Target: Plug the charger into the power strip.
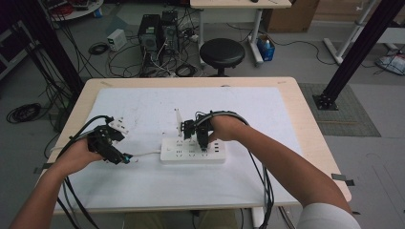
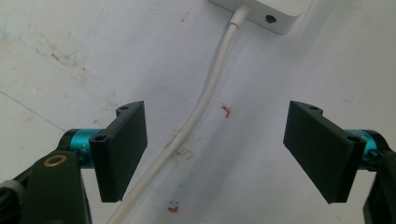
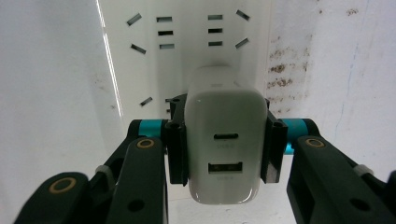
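Item: white USB charger (image 3: 224,140), clamped between the jaws of the right gripper (image 1: 202,138), directly over the power strip (image 1: 193,151) mid-counter (image 1: 286,95).
Risk: prongs missing the slots if tilted; strip may slide, being unrestrained.
Left gripper (image 1: 114,151): jaws half open, empty, straddling the strip's cord (image 2: 205,93).
Surroundings: stool (image 1: 222,52), computer towers (image 1: 157,33) beyond; no obstruction.

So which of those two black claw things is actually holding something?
The right gripper: its jaws clamp a white USB charger over the power strip. The left gripper is open.
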Tool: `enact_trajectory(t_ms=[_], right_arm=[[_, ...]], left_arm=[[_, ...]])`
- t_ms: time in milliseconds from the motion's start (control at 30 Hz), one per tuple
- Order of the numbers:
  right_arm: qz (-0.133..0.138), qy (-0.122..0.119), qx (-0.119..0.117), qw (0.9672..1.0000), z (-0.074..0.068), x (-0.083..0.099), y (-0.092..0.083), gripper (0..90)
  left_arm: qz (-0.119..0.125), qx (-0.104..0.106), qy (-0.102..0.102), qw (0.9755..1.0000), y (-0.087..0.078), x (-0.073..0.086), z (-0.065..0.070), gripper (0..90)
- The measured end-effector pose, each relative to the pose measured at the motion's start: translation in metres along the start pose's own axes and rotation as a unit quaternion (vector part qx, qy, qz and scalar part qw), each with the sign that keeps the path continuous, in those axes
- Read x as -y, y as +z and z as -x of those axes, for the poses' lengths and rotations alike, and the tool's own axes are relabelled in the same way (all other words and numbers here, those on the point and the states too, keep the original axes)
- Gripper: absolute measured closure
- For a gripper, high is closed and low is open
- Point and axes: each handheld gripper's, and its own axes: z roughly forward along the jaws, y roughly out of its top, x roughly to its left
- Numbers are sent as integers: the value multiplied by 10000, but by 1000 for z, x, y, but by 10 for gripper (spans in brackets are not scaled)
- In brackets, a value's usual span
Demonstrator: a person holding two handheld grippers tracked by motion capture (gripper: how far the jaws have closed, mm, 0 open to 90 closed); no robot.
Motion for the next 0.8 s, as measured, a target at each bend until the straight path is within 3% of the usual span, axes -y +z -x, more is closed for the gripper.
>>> enact_trajectory(t_ms=[200,467,633,667,733,800], right_arm=[[242,300,-163,9991,4,6,2,621],[265,334,-173,9989,4,7,3,617],[514,429,-262,9974,6,13,4,595],[620,447,-273,9967,7,15,5,511],[780,712,-435,9934,9,20,2,309],[1140,936,-539,9876,13,30,-6,197]], left_arm=[[29,-13,-23,10000,-1,1,0,217],[9,22,-11,10000,2,1,0,217],[101,-36,-47,9999,-3,0,-2,217],[117,-44,-48,9999,-4,0,-2,217],[122,-59,-37,9999,-5,0,-3,217],[128,-58,-49,9999,-5,1,-3,217]])
